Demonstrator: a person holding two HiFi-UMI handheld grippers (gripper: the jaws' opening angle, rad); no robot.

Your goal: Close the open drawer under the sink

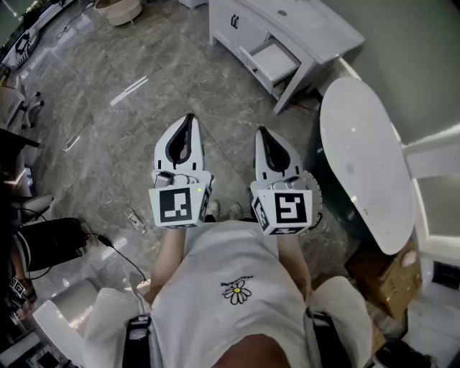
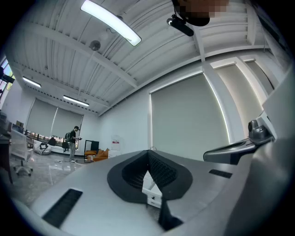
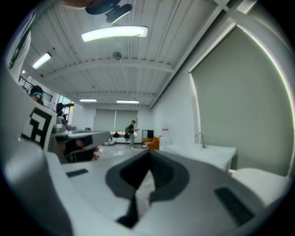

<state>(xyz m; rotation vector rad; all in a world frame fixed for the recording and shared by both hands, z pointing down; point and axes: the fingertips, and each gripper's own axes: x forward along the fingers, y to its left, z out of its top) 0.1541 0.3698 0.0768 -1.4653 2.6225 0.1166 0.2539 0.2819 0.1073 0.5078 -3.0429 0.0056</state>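
1. Tools, two of them, white and handheld, reach forward side by side over a grey marble floor point(image 1: 100, 108). Each carries a cube with black square markers.
2. The left tool point(image 1: 190, 121) has its jaws pressed together at the tips, with nothing pinched between them.
3. The right tool point(image 1: 261, 134) is the same: its jaws meet tip to tip and it is empty.
4. The drawer point(image 1: 273, 62) is white and stands pulled out from the front of a white sink cabinet point(image 1: 302, 21). It is at the top of the head view, well ahead of both tools and a little to their right. Neither tool touches it.
5. In the left gripper view, a piece of white furniture shows through the small gap behind the closed jaw tips.
6. A white oval surface point(image 1: 363, 158) lies to the right of the tools, near the cabinet. A cardboard box point(image 1: 392, 280) sits on the floor beside it.
7. In the right gripper view, a faucet point(image 3: 200, 138) rises from the cabinet top, and a person point(image 3: 132, 131) stands far across the room.
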